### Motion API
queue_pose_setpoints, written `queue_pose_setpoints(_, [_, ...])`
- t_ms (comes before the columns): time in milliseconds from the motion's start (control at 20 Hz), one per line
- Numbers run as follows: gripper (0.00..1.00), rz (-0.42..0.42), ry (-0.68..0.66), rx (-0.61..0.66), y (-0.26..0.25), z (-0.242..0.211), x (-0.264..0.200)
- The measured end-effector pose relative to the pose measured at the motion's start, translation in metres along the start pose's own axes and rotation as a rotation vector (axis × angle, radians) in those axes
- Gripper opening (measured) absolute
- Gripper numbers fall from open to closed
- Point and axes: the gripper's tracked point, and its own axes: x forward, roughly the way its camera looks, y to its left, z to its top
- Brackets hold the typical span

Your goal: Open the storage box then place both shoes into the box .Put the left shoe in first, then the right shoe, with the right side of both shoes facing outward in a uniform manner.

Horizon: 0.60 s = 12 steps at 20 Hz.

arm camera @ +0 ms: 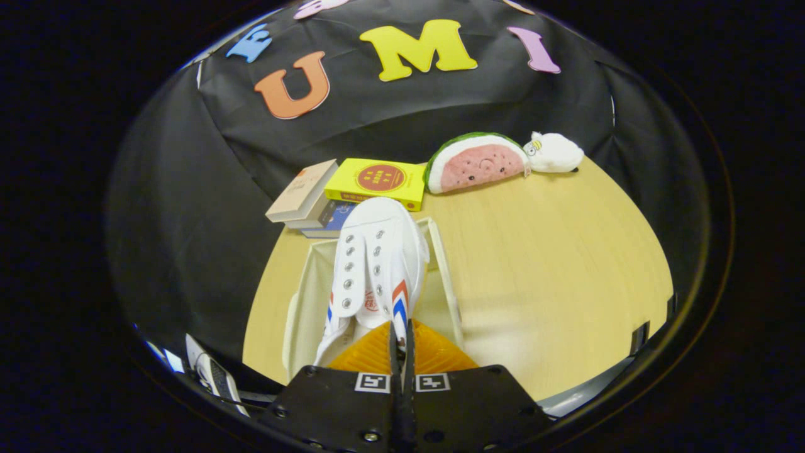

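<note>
Here the gripper [400, 343] had its fingers pressed nearly together, pinching the heel edge of a white canvas lace-up shoe [377, 264] with metal eyelets and red and blue stripes on its side. The shoe hung toe-forward, over the open cream rectangular storage box [443, 277] on the pale wooden table [553, 270]. Beyond lay stacked books [314, 201] and a watermelon-slice plush toy [478, 163].

Your gripper [400, 343] has its fingers pinched together on the shoe's [377, 264] white canvas, matt, with shiny metal eyelets. The box [443, 277] looks like smooth cream plastic. The table [553, 251] is pale wood-grain with a satin finish. The watermelon [478, 162] is soft plush; the books [377, 182] have smooth paper covers.
</note>
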Motion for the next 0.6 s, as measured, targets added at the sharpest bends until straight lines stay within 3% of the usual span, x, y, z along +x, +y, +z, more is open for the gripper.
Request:
queue_pose_setpoints(450, [0.01, -0.014, 0.014, -0.026, -0.006, -0.029, 0.022])
queue_pose_setpoints(500, [0.06, 0.029, 0.010, -0.017, 0.002, -0.030, 0.019])
queue_pose_setpoints(550, [0.30, 0.032, -0.011, -0.021, 0.002, -0.026, 0.017])
queue_pose_setpoints(600, [0.43, 0.031, -0.033, -0.041, 0.004, -0.021, 0.013])
